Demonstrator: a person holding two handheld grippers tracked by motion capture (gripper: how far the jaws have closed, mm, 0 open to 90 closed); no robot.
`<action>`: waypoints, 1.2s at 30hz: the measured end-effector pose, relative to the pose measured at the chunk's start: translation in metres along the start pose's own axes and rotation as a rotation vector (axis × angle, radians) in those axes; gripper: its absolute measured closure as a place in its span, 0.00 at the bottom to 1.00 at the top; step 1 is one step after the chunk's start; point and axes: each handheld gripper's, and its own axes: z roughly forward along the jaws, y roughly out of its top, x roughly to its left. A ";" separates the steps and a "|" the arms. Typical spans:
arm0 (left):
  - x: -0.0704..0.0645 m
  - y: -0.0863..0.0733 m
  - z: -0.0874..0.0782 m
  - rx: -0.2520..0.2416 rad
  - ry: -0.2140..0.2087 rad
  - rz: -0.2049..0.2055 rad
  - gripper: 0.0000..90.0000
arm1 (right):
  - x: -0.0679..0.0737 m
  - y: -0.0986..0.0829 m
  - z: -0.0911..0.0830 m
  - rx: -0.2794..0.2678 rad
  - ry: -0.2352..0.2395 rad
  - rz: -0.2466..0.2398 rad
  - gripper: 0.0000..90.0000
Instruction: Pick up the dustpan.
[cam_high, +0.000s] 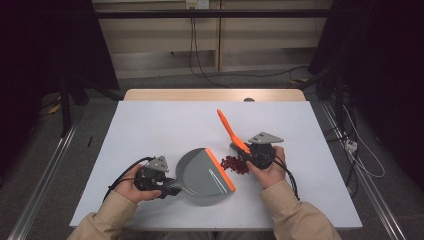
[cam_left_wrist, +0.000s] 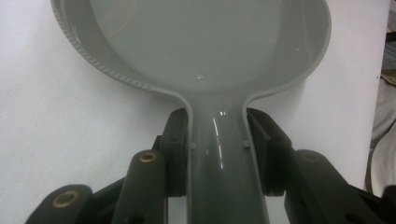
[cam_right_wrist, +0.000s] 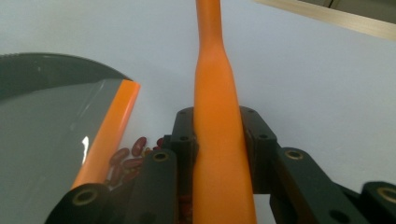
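A: Left gripper (cam_high: 172, 189), lower left of the frame, clamped on the handle of the grey dustpan (cam_high: 206, 172). Keep the orange lip pressed flat to the table (cam_high: 150, 130).

B: Right gripper (cam_high: 248, 152), right of centre, closed on the orange brush (cam_high: 231, 131). Red beans (cam_high: 235, 164) just beside the lip, under the brush. Sweep low and slowly toward the pan, to avoid scattering.

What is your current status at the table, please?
Left gripper shut on dustpan. Right gripper shut on orange brush. Red beans at dustpan lip, nothing between.
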 end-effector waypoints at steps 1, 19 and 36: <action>-0.001 0.001 0.002 -0.012 -0.002 -0.013 0.69 | 0.000 0.000 0.000 -0.003 -0.001 -0.005 0.79; -0.003 0.013 0.013 0.021 -0.008 -0.010 0.69 | 0.017 -0.002 0.002 -0.039 0.027 0.054 0.78; -0.017 0.020 0.024 0.017 -0.032 -0.056 0.69 | 0.026 -0.006 0.001 -0.068 0.009 0.069 0.78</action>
